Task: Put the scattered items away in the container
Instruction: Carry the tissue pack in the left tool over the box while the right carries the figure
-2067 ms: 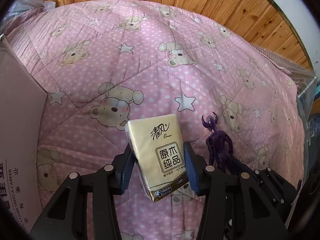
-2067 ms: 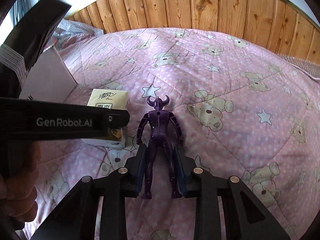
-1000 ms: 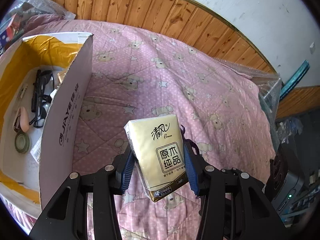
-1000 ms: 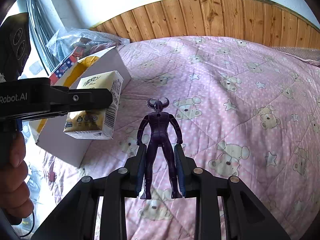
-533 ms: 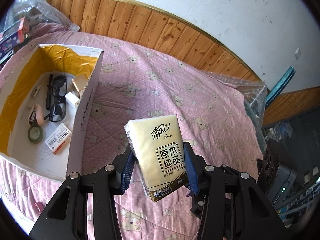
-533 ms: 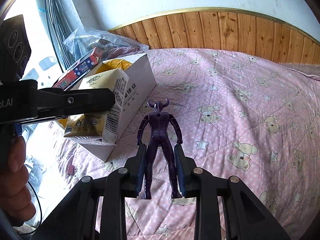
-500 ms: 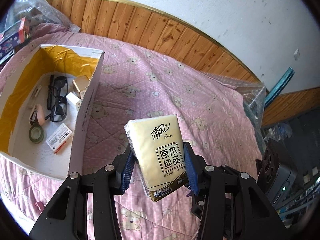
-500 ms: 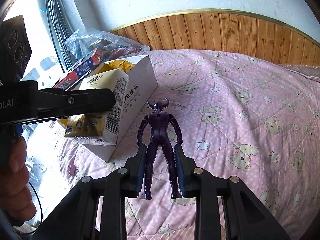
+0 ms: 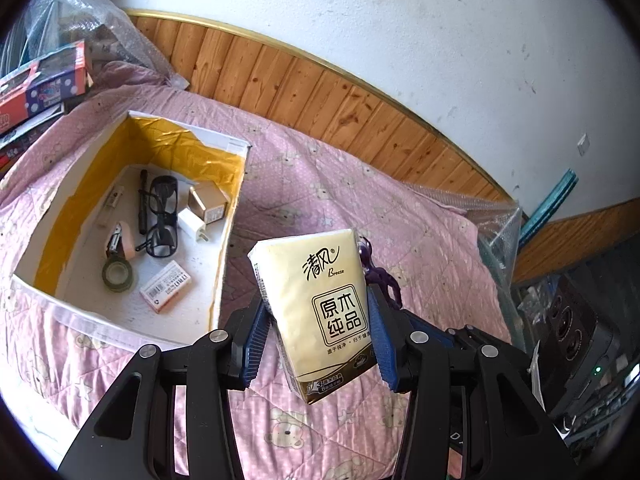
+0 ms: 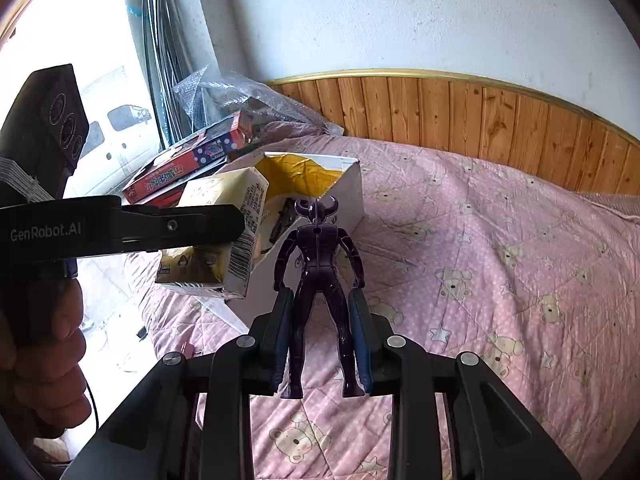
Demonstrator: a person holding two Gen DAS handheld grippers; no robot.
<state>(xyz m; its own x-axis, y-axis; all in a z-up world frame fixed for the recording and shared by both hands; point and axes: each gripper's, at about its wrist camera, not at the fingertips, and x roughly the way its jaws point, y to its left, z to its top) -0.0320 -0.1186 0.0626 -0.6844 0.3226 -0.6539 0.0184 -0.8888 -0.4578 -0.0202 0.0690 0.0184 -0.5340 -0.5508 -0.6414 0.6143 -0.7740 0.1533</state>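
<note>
Both jaws are clamped: my left gripper [image 9: 316, 336] grips a yellow tissue pack [image 9: 320, 304], my right gripper [image 10: 322, 334] a purple horned figure [image 10: 318, 276] by its legs, both held above the pink quilt [image 10: 500, 280] beside the open cardboard box [image 9: 224, 264].

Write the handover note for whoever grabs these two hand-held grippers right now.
Left hand-held gripper: shut on the tissue pack, held in the air just right of the box.
Right hand-held gripper: shut on the legs of the purple horned figure, upright, also off the pink quilt.
Box: open on the quilt; already inside are black glasses, a tape roll, a white charger, a small gold box and a labelled white pack.
Done: both items picked up.
Left: carry each over the box opening and release inside.
</note>
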